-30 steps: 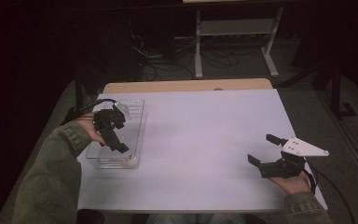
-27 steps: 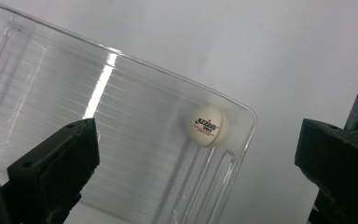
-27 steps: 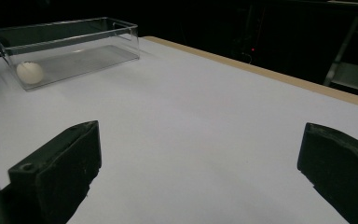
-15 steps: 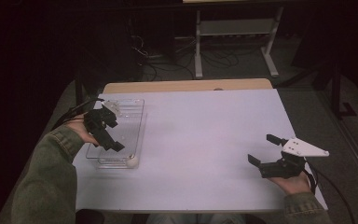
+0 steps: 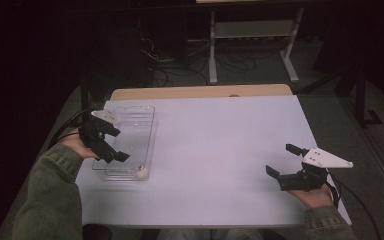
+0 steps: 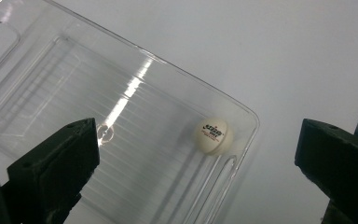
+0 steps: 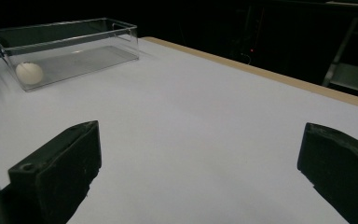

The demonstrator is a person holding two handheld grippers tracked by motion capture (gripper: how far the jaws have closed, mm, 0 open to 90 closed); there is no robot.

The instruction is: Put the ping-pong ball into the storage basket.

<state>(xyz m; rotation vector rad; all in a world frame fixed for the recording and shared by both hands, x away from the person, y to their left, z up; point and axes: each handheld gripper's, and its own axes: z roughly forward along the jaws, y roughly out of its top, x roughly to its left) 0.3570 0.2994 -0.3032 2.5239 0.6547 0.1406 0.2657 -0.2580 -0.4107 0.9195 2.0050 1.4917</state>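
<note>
On the white surface (image 5: 220,150): clear tray (image 5: 145,112) holding a white ball (image 5: 141,173).
Left hand-held gripper (image 5: 111,145) gapes empty above it; right hand-held gripper (image 5: 283,160) gapes empty, well apart.

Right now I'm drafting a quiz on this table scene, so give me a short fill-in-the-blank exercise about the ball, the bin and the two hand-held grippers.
1. The white ball lies inside the clear ____.
2. The ball rests in a ____ of the bin, against its walls.
3. The left hand-held gripper is held over the bin with its jaws ____.
4. The right hand-held gripper is over the ____, far from the bin.

Missing words: bin; corner; open; table
</note>
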